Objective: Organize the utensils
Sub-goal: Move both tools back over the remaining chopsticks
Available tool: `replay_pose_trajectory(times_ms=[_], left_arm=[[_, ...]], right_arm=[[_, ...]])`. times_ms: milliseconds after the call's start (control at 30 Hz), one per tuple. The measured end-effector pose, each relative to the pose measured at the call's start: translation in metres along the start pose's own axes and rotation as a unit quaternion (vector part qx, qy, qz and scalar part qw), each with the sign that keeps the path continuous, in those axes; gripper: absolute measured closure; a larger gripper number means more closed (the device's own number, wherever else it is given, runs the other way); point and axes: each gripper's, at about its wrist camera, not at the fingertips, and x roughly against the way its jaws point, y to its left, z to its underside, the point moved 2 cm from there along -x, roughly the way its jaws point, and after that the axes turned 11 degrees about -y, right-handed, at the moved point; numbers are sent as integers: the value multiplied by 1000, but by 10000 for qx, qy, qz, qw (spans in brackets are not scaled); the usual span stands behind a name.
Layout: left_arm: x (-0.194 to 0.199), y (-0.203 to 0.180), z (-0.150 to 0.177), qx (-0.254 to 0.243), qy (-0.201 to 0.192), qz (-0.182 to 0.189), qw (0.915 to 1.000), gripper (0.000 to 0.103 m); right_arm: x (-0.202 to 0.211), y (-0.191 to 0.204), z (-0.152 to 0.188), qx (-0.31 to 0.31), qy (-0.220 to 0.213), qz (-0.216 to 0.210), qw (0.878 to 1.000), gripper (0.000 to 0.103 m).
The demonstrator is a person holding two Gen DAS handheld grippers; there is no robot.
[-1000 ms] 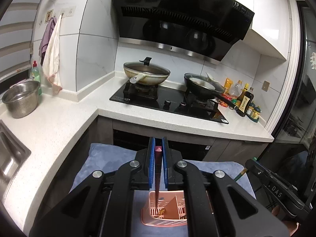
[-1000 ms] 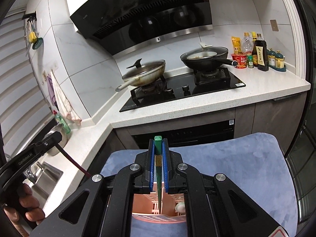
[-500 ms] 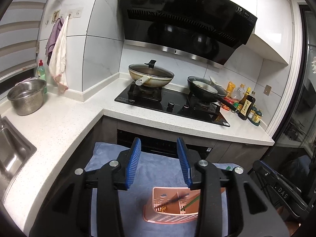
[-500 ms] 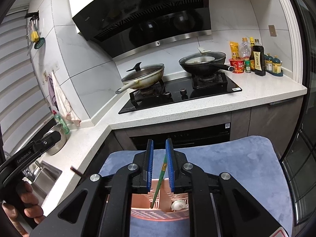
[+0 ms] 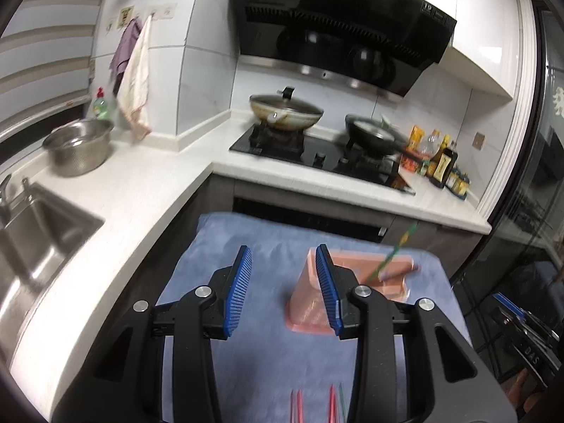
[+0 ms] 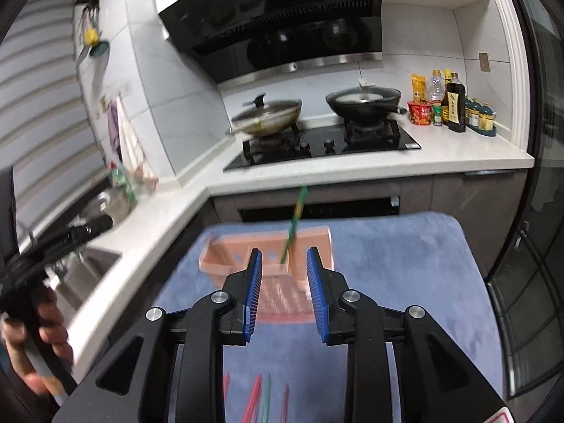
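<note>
Left wrist view: your left tongs and right tongs stand spread, empty. One green chopstick leans in the pink basket (far right of the blue mat); several chopsticks wait near.

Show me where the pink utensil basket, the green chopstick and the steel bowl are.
pink utensil basket (image 6: 313, 243): right wrist view, its far right wall.
green chopstick (image 6: 295, 216): right wrist view, middle of the shaft.
steel bowl (image 5: 79, 157): left wrist view, its outer side.

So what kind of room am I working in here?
A home kitchen, by the look of it: a gas hob with two pans under a black hood, and a steel sink in the white counter.
</note>
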Motion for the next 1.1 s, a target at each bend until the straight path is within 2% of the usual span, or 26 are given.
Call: replay_pose_trajectory(times_ms=[267, 400, 567, 767, 900, 1100], left_arm=[[45, 16, 76, -269, 408, -277, 9984, 67], [63, 15, 114, -691, 579, -456, 9949, 67], [78, 17, 159, -711, 999, -395, 9917, 67], [91, 18, 198, -704, 1362, -383, 9874, 67], [97, 17, 223, -873, 1553, -394, 9832, 67], [102, 15, 248, -888, 1810, -300, 9790, 67]], right_arm=[[53, 4, 92, 183, 666, 224, 9974, 76], [73, 6, 131, 305, 914, 386, 9946, 76], [83, 8, 171, 293, 1314, 414, 9900, 76], [92, 19, 209, 328, 1568, 416, 9862, 76], [94, 23, 229, 304, 1731, 397, 9836, 76], [92, 27, 252, 239, 1963, 396, 9795, 76]])
